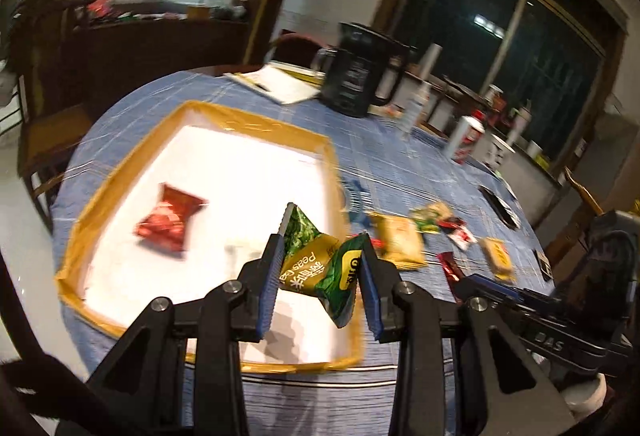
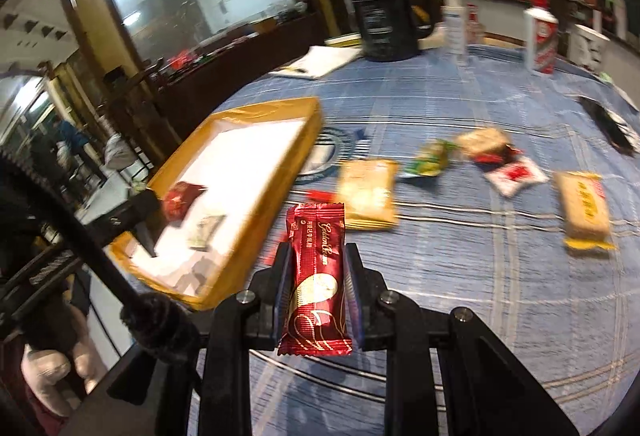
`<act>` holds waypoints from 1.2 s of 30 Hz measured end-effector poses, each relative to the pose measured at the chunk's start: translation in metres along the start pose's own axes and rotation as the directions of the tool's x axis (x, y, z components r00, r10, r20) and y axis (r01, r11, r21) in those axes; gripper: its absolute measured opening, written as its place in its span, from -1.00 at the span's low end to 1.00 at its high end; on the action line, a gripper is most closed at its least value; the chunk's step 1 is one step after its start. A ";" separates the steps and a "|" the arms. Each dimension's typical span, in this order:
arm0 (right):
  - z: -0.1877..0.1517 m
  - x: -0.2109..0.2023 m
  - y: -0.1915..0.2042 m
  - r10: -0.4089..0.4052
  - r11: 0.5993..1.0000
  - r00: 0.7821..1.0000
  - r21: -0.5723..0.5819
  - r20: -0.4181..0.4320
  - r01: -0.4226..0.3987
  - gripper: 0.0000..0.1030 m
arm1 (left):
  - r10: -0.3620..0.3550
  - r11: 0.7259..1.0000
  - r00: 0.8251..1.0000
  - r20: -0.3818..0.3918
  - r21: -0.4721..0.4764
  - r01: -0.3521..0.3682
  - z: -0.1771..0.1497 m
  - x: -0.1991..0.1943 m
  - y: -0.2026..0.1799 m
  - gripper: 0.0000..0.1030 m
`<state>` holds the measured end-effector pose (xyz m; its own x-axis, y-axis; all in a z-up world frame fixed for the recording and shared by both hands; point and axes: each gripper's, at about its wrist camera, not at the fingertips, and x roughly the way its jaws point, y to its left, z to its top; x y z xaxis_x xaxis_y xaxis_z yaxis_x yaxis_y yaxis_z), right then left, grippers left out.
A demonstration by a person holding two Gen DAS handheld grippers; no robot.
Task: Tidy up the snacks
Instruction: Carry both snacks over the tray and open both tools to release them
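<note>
In my left wrist view, the red snack packet (image 1: 170, 222) lies at centre left, already inside the white tray with the tan taped rim (image 1: 120, 171). At lower centre my left gripper (image 1: 322, 272) has its fingers pinching the green peas packet (image 1: 320, 264), which hangs above the tray's near right part. Right of it, the loose snacks (image 1: 402, 242) are strewn over the blue checked cloth of the counter (image 1: 400, 163).

In my right wrist view, the same tray sits at centre left, and at lower centre my right gripper (image 2: 316, 288) has its fingers pressed against both long sides of the dark red Golden bar (image 2: 316, 280), held upright above the cloth just beside the tray's near edge. The yellow biscuit pack (image 2: 586, 209) lies at far right.

I judge both packets light, crinkly and slick. The peas bag is puffed and soft, so it deforms under the squeeze; a hold across its middle is safest. The bar seems stiffer, likely brittle inside, and wants only a gentle grip at mid-length.
</note>
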<state>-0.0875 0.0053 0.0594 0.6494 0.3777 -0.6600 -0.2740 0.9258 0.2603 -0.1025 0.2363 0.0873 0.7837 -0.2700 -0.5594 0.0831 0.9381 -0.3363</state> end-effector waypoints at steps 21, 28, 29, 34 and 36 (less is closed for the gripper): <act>0.031 0.116 0.093 0.114 0.980 0.983 -0.145 -0.147 -0.135 -0.52 | 0.157 0.987 0.983 -0.095 -0.017 -0.159 0.015 0.041 0.073 -0.25; 0.031 0.123 0.092 0.112 0.983 0.983 -0.128 -0.147 -0.131 -0.46 | 0.131 0.990 0.986 -0.101 -0.033 -0.135 0.014 0.042 0.075 -0.15; 0.031 0.122 0.091 0.117 0.983 0.983 -0.122 -0.143 -0.135 -0.46 | 0.123 0.991 0.987 -0.100 -0.041 -0.127 0.014 0.040 0.076 -0.14; 0.032 0.111 0.092 0.125 0.983 0.986 -0.122 -0.111 -0.139 -0.46 | 0.121 0.991 0.989 -0.089 -0.042 -0.125 0.013 0.029 0.068 0.04; 0.031 0.103 0.090 0.131 0.983 0.987 -0.115 -0.096 -0.141 -0.46 | 0.124 0.991 0.989 -0.079 -0.040 -0.127 0.011 0.023 0.063 0.14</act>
<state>-0.0231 0.1279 0.0370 0.5372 0.4926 -0.6846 -0.4426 0.8556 0.2684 -0.0722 0.2911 0.0618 0.7370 -0.1679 -0.6547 -0.0422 0.9553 -0.2925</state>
